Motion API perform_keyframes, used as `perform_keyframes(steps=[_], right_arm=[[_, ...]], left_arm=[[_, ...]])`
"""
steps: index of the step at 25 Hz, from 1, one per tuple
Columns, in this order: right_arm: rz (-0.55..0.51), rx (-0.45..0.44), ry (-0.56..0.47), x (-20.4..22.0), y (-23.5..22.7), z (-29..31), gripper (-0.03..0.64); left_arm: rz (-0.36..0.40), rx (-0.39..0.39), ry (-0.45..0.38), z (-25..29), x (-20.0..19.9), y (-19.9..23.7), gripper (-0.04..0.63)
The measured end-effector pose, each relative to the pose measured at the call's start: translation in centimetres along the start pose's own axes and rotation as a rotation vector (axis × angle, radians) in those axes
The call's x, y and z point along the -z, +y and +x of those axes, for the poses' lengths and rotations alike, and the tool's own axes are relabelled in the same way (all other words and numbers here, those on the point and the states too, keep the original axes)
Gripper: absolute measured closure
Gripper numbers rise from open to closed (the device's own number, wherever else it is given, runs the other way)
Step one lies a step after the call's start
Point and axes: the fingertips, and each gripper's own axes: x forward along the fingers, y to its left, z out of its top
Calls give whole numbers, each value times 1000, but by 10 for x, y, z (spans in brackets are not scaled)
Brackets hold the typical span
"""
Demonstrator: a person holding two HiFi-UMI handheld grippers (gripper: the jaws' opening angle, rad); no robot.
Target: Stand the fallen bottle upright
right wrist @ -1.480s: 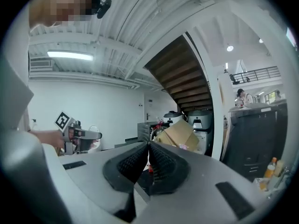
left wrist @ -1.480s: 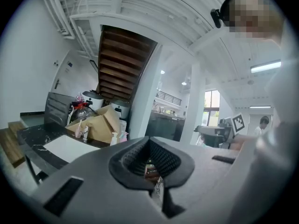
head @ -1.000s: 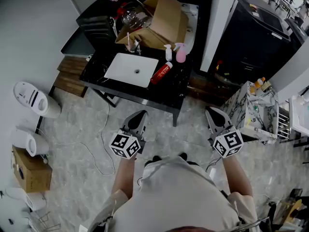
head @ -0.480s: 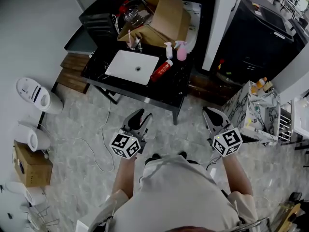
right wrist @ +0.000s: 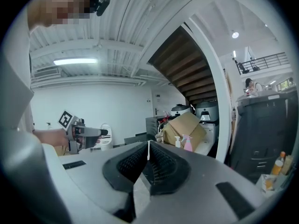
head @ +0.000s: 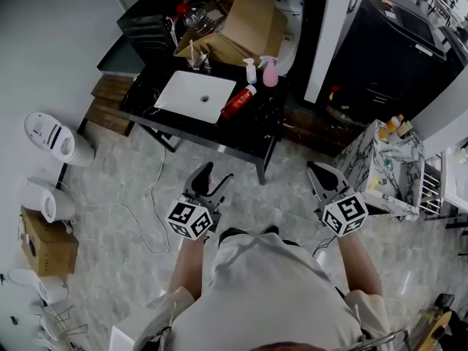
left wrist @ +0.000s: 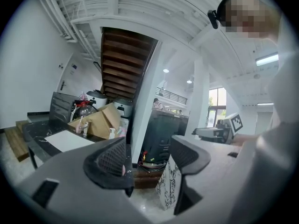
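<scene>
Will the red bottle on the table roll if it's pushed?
Probably: the red bottle lies on its side and looks round, so a sideways nudge might roll it across the black table. It seems plastic, so likely light and hard to break.

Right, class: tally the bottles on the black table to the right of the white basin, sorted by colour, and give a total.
Red bottle, lying on its side: 1
White spray bottle, upright: 1
Pink spray bottle, upright: 1
Total: 3
</scene>
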Motion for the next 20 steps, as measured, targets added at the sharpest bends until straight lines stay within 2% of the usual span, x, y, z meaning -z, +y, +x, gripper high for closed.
perform_keyframes(steps=[10, 15, 20], right_arm=[[37, -17, -6, 7, -18, 3, 583], [47, -17, 0, 10, -22, 14, 583], [46, 0, 5, 7, -30, 31, 583]], left_arm=[[-19, -29, 1, 10, 1, -3, 268], [-23, -53, 3, 15, 0, 9, 267], [-31, -42, 4, 28, -4, 26, 267]])
